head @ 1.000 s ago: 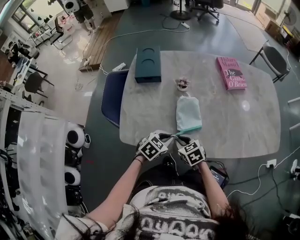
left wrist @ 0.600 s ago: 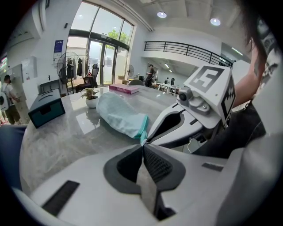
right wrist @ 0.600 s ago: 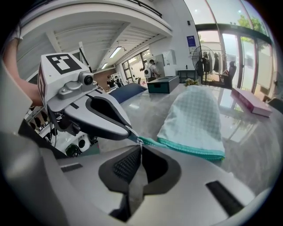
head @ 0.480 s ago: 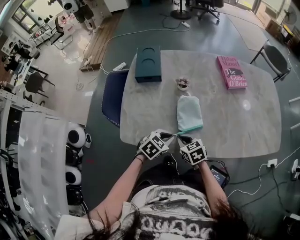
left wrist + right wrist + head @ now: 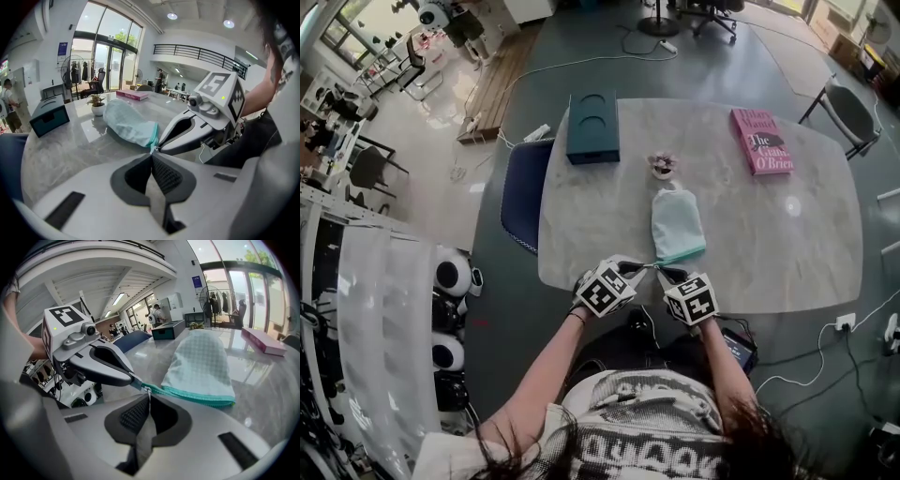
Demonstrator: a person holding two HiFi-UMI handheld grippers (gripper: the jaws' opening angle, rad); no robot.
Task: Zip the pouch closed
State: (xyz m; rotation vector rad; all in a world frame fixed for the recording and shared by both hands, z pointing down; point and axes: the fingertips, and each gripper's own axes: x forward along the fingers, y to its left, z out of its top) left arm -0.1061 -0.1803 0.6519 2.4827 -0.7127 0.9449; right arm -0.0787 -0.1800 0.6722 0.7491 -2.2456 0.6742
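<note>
The left gripper [image 5: 152,152] is clenching with its jaws pressed together on the teal tape end [image 5: 137,383] at the pouch's near corner, as seen from the right gripper view. The right gripper [image 5: 149,394] is likewise clamping jaw to jaw, and the small metal zipper pull [image 5: 148,391] is sitting right at its tips, so it is judged to be gripping that pull. The two grippers are meeting tip to tip at this one corner, just past the table's near edge in the head view. The teal zipper [image 5: 197,397] is running from that corner along the pouch's whole near end, and the pull is standing at its very start. Whether the teeth are meshing cannot be made out at this size. The pale green pouch [image 5: 677,225] is lying flat on the marble table [image 5: 769,234], its closed rounded end pointing toward a small plant pot [image 5: 663,166]. A dark box [image 5: 592,127] and a pink book [image 5: 761,142] are lying well apart from it. Assessment: both holds are looking secured, while the draw of the pull across the opening is appearing not yet made, leaving the closing itself outstanding.
</note>
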